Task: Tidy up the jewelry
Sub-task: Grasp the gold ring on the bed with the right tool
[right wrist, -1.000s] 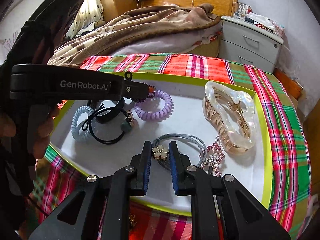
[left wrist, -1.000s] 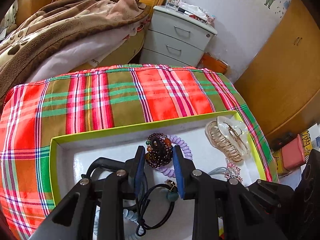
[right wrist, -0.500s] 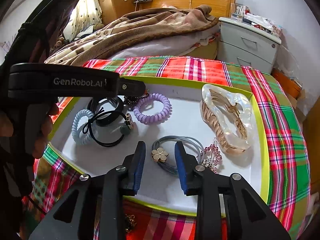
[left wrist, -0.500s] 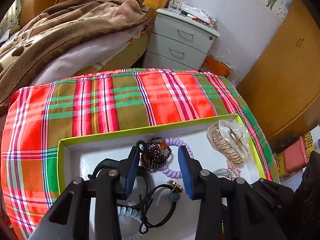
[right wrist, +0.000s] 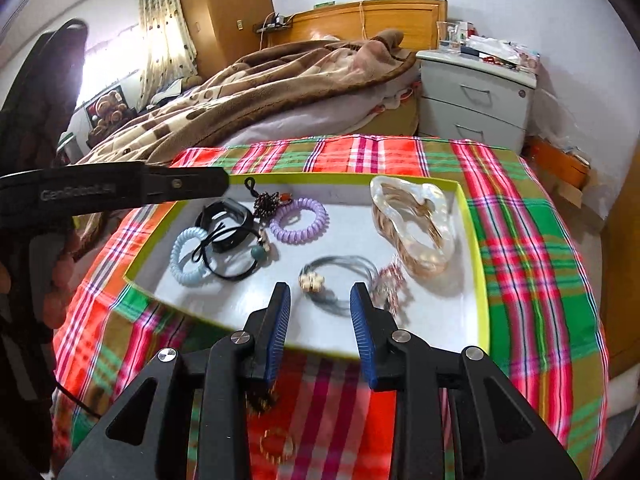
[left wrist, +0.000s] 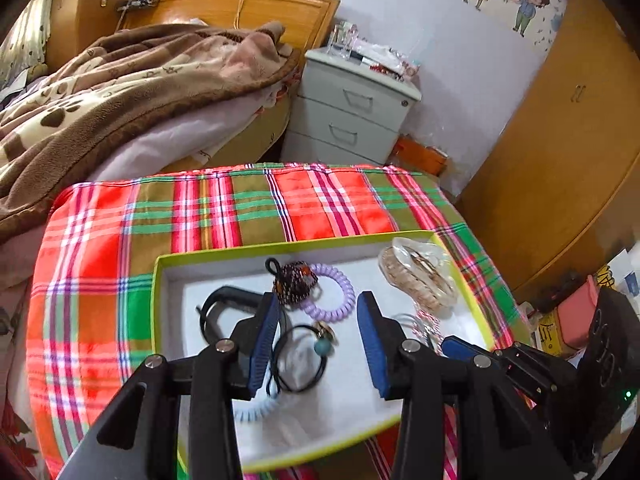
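Plaid cloth under the tray (right wrist: 474,280): both my left gripper (left wrist: 318,340) and right gripper (right wrist: 320,320) gape empty (placing looks done), next I fetch the ring (right wrist: 277,445).

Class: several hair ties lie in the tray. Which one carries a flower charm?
The grey hair tie, just ahead of the open right gripper. The black tie has a teal bead instead; the lilac and pale blue spiral ties are plain.

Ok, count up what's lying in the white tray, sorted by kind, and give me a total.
Spiral coil hair ties: 2 (purple coil, light blue coil)
Elastic hair ties with charms: 2 (black tie, grey tie)
Claw clips: 1 (pearly claw clip)
Beaded bracelets: 1 (dark bracelet)
Black bands: 1 (black band)
Pink beaded pieces: 1 (pink piece)
Total: 8
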Available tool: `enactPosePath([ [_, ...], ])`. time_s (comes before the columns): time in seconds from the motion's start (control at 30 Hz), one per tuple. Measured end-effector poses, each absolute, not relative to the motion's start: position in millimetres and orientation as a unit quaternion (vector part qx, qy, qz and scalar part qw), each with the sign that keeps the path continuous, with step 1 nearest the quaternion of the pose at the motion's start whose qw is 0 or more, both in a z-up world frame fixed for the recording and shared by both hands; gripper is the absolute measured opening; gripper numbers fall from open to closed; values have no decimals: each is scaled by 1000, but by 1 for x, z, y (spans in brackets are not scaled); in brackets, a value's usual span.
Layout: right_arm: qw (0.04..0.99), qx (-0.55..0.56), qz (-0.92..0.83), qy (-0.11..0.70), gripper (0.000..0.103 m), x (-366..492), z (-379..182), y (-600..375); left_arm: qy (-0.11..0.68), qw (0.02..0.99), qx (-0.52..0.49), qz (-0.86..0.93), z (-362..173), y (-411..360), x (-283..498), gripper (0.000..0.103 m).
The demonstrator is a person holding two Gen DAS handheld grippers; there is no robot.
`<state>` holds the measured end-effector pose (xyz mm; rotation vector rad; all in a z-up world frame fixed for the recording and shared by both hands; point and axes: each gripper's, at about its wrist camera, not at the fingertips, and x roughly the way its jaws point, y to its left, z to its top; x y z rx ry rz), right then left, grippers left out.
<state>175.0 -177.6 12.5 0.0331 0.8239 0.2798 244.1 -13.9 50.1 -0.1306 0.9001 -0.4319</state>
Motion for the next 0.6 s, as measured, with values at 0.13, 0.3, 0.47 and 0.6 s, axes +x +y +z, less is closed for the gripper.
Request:
enactPosePath([
  [0.13, 906, 19, 144, 398, 32, 154, 14, -182, 423, 879, -63, -212, 56, -10, 220, 43],
  [0.3, 901, 28, 152, 404, 32, 135, 8, -184, 418, 881, -60, -212, 58, -8, 192, 43],
  [0.47, 893, 24, 160, 420, 32, 121, -4, -179, 421, 880, -69, -207, 52, -2, 168, 43],
  [0.6, 886, 17, 162, 433, 32, 114, -15, -176, 432, 876, -78, -202, 42, 5, 153, 43],
])
